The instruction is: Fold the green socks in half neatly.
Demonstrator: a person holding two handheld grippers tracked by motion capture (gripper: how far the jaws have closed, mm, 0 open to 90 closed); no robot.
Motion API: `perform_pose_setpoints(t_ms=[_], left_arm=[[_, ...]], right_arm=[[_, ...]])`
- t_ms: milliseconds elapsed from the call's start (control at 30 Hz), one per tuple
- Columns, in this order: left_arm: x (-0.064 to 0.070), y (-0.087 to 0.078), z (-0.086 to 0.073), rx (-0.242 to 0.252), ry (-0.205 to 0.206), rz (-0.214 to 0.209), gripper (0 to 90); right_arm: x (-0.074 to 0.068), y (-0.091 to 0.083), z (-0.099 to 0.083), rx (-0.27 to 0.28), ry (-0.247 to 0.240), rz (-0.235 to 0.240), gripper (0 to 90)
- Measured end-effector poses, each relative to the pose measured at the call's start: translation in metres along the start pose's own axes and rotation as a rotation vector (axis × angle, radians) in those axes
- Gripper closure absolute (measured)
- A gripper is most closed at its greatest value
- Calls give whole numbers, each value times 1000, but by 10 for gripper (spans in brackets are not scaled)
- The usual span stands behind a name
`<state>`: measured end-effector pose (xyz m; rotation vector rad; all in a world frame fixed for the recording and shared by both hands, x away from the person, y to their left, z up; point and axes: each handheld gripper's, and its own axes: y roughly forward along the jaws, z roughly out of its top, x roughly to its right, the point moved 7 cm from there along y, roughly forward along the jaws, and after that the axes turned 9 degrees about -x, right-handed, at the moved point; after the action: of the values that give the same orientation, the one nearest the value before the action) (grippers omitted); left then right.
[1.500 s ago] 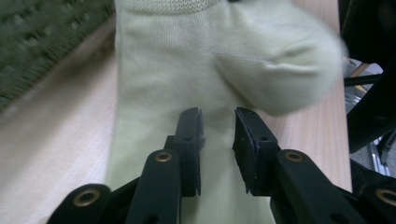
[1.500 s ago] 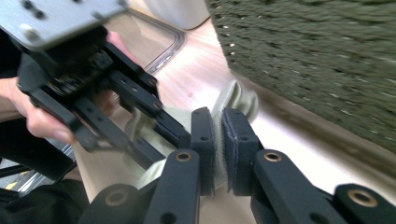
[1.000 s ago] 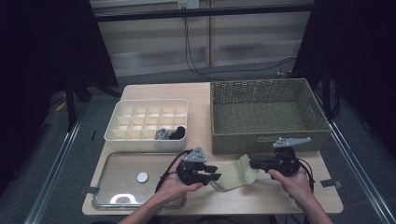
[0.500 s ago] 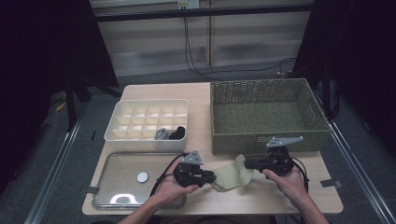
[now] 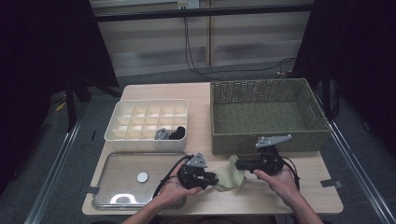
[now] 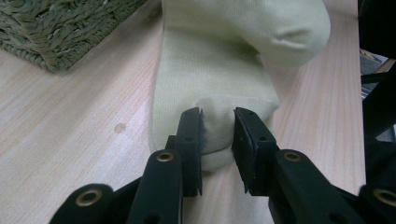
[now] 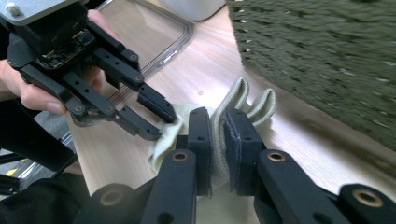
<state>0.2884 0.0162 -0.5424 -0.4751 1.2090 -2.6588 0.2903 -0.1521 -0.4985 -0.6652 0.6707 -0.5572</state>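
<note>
Both grippers sit slightly lower and closer to the counter point(image 5: 299, 196) edge than half a second ago, the sock between them more bunched. Left gripper point(image 6: 217, 135) has its jaws nearly closed, pinching one end of the pale green sock point(image 6: 224, 60). Right gripper point(image 7: 217, 140) has its jaws narrowly parted, clamping the ribbed cuff end (the fabric stands folded between the pads). In the high view the sock point(image 5: 227, 172) lies on the counter between the two grippers, at 6 o'clock from the wicker basket point(image 5: 266, 112) and at 3 o'clock from the metal tray point(image 5: 116, 182).
</note>
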Motion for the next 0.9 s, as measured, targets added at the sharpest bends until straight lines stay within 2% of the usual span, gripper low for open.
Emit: perform_pose_setpoints(t_ms=[33,67,233,267,333,400,500,667,733,767,900], left_arm=[[0,1,1,11,-4,1,720],[-1,0,0,-1,8,11,721],[-3,1,1,-7,12,16,715],[-3,2,2,11,2,12,712],[-5,2,2,1,8,13,711],[-5,2,2,7,2,7,708],[-5,1,2,9,15,11,697],[-4,-2,2,0,26,12,681],[-4,-3,2,11,20,10,675],[-5,-5,1,-3,27,14,675],[-4,-7,-1,-5,28,12,667]], right_arm=[[-1,2,1,-3,-2,4,821],[-3,3,1,-7,-7,7,821],[-9,11,7,-22,-25,15,818],[-10,13,8,-23,-25,14,817],[-12,19,11,-29,-31,17,816],[-12,27,11,-43,-38,10,808],[-12,35,11,-54,-43,18,771],[-16,32,10,-33,-46,40,722],[-16,29,10,-26,-48,44,681],[-16,28,9,-22,-48,44,655],[-14,23,7,-12,-36,45,619]])
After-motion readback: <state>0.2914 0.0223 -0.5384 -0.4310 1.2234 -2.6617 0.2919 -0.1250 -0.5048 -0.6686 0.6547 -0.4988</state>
